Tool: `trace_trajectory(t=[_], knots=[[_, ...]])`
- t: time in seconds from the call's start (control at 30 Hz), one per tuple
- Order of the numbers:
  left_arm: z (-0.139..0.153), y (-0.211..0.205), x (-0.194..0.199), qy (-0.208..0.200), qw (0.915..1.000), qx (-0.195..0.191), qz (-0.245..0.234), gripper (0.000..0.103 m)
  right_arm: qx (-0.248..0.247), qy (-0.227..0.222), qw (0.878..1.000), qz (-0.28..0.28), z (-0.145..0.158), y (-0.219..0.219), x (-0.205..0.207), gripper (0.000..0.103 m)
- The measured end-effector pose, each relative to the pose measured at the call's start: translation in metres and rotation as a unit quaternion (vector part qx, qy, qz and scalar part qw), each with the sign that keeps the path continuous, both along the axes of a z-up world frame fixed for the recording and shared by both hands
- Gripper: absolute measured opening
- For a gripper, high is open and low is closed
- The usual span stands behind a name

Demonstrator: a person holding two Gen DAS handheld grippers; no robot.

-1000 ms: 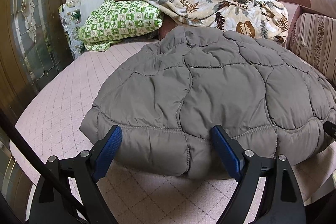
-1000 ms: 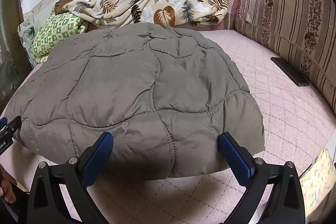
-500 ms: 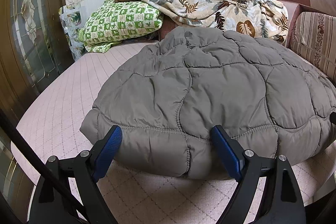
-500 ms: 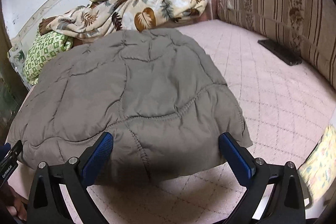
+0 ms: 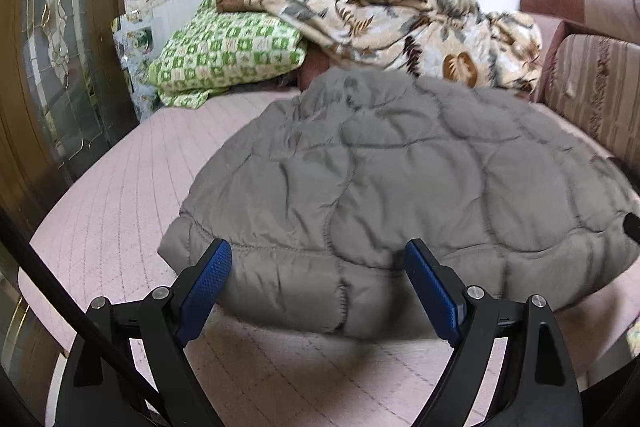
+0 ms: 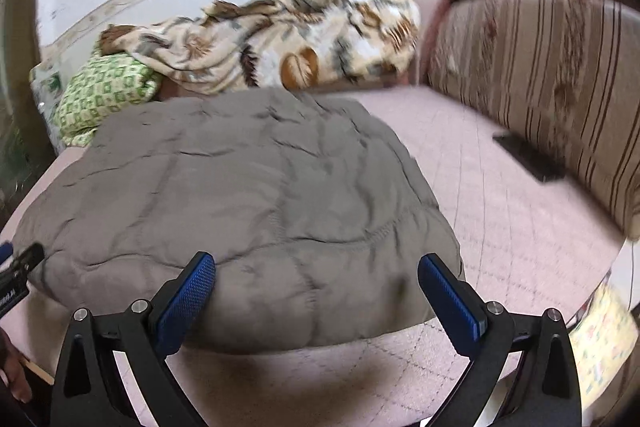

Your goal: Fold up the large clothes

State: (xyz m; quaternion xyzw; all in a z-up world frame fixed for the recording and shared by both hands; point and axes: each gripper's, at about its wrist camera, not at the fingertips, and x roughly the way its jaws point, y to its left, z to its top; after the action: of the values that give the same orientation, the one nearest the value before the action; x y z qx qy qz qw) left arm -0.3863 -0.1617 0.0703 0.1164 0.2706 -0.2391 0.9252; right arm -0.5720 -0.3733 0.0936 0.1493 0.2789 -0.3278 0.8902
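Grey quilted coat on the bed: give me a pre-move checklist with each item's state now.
1. Left hand-held gripper open, nothing held: ok.
2. Right hand-held gripper open, nothing held: ok.
3. Grey quilted coat lies flat on the pink bedspread: ok.
4. Coat's near hem in front of both grippers: ok.
5. Dark remote lies clear of the coat: ok.
6. Sleeves tucked in: cannot tell.
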Motion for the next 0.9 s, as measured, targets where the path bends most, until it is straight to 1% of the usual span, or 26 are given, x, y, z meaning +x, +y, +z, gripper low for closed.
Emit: trace_trajectory(t=[0.03, 0.1, 0.17, 0.23, 0.3, 0.43, 0.5, 0.6, 0.67, 0.73, 0.77, 0.8, 0.83, 0.9], knots=[[0.006, 0.002, -0.005, -0.004, 1.0000, -0.005, 0.000, 0.087, -0.003, -0.006, 1.000, 0.005, 0.004, 0.007, -0.002, 0.103], [0.018, 0.004, -0.017, -0.003, 0.9999, -0.013, 0.000, 0.088, 0.006, -0.019, 1.000, 0.022, 0.014, 0.021, -0.009, 0.103], [0.035, 0.008, -0.033, -0.003, 0.9996, -0.027, -0.011, 0.089, 0.014, -0.037, 0.999, 0.033, 0.025, 0.035, -0.020, 0.103], [0.052, 0.013, -0.048, -0.020, 0.9988, -0.040, -0.019, 0.091, 0.010, -0.048, 0.998, 0.049, 0.038, 0.047, -0.028, 0.103], [0.073, 0.020, -0.059, -0.032, 0.9976, -0.054, -0.028, 0.092, -0.001, -0.055, 0.997, 0.053, 0.053, 0.054, -0.035, 0.103], [0.111, 0.028, -0.076, -0.062, 0.9951, -0.071, -0.029, 0.094, -0.004, -0.091, 0.994, 0.059, 0.090, 0.061, -0.051, 0.103], [0.131, 0.031, -0.082, -0.085, 0.9935, -0.074, -0.016, 0.095, -0.009, -0.107, 0.992, 0.067, 0.108, 0.064, -0.057, 0.103], [0.153, 0.033, -0.093, -0.111, 0.9912, -0.068, -0.020, 0.095, -0.012, -0.114, 0.991, 0.072, 0.130, 0.067, -0.060, 0.103], [0.159, 0.036, -0.101, -0.121, 0.9891, -0.079, -0.027, 0.095, -0.008, -0.112, 0.991, 0.079, 0.137, 0.072, -0.062, 0.103], [0.159, 0.043, -0.105, -0.113, 0.9877, -0.102, -0.036, 0.096, -0.012, -0.112, 0.990, 0.081, 0.137, 0.077, -0.063, 0.103], [0.156, 0.046, -0.104, -0.102, 0.9892, -0.103, -0.023, 0.096, -0.017, -0.111, 0.990, 0.082, 0.136, 0.082, -0.064, 0.103], [0.150, 0.047, -0.103, -0.091, 0.9909, -0.098, -0.012, 0.096, -0.022, -0.110, 0.990, 0.083, 0.134, 0.086, -0.065, 0.103], [0.145, 0.046, -0.104, -0.084, 0.9922, -0.091, -0.011, 0.096, -0.025, -0.108, 0.990, 0.082, 0.129, 0.091, -0.067, 0.103], [0.132, 0.044, -0.103, -0.065, 0.9959, -0.062, -0.010, 0.096, -0.022, -0.106, 0.991, 0.078, 0.122, 0.095, -0.070, 0.103]])
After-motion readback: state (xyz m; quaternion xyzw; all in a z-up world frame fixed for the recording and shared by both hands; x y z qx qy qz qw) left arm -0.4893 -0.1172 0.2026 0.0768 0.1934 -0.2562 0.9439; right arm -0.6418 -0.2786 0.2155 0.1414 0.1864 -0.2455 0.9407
